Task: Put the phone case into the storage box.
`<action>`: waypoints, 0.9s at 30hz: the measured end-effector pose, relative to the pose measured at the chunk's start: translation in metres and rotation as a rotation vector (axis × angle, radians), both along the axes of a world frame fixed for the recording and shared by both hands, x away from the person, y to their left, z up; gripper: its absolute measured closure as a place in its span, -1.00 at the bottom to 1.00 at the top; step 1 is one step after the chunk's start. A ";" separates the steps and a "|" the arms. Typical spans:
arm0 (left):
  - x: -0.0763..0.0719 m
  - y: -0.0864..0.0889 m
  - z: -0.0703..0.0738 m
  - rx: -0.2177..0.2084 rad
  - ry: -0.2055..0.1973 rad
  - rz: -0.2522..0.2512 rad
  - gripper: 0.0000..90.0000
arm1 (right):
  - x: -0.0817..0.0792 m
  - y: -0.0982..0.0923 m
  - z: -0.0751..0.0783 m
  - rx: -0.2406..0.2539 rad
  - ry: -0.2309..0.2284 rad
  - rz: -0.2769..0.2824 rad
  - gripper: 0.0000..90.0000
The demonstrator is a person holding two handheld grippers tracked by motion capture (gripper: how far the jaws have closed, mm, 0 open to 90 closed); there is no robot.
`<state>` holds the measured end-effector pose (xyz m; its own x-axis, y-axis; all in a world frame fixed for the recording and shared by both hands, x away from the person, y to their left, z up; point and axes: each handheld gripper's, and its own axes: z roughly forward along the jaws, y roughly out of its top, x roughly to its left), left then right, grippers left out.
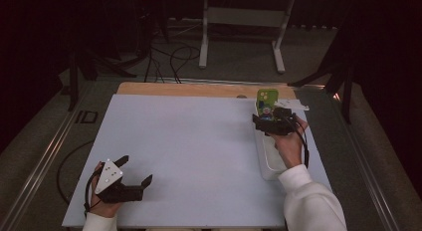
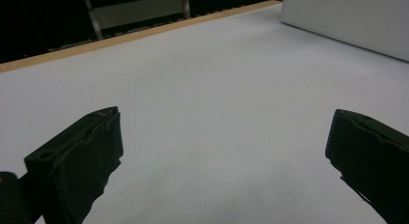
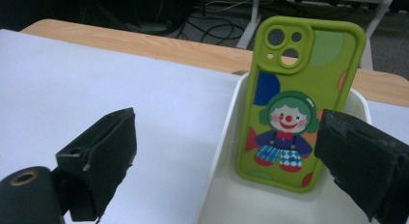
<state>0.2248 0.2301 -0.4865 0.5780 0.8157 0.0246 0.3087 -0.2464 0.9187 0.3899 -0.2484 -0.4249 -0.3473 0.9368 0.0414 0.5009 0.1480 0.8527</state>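
Your right gripper (image 1: 266, 122) is at the far right of the worktop (image 1: 189, 151), over the far end of the long white tray (image 1: 271, 166) that lies along the right edge. Its jaws stand wide apart and hold nothing.

In the right gripper view, the phone case (image 3: 299, 103) stands upright in the tray's far end, apparently leaning against the end wall (image 3: 357, 101). It is bright green with rounded corners and shows you its back: a raised camera block at the top with two round holes and a smaller one, coloured blobs in blue, pale green and orange, and a cartoon clown with green hair, a red nose, a purple top and blue checked trousers. The case sits between your jaws but farther off, touching neither pad; the right-hand pad (image 3: 359, 161) covers its lower right edge.

In the high view the case (image 1: 266, 99) is small, and your gripper hides its lower half. The near end of the tray runs under your sleeve (image 1: 308, 201).

Your left gripper (image 1: 132, 178) rests low at the near left corner of the worktop, spread wide over bare surface; in the left gripper view both pads (image 2: 82, 161) are cut off by the frame.
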 end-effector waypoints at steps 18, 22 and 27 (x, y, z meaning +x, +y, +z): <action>0.002 0.000 -0.001 0.000 0.006 0.011 -1.00 | -0.045 -0.001 -0.002 0.053 -0.030 0.084 -0.83; 0.002 0.000 -0.001 0.000 0.006 0.013 -1.00 | -0.055 -0.004 0.005 0.065 -0.049 0.095 -0.83; 0.002 0.001 -0.001 -0.001 0.006 0.014 -1.00 | -0.071 -0.006 0.010 0.055 -0.068 0.122 -0.83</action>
<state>0.2266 0.2306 -0.4873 0.5665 0.8238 0.0203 0.3173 -0.2408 0.9172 0.3193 -0.2548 -0.4153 -0.4619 0.8846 0.0638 0.4230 0.1565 0.8925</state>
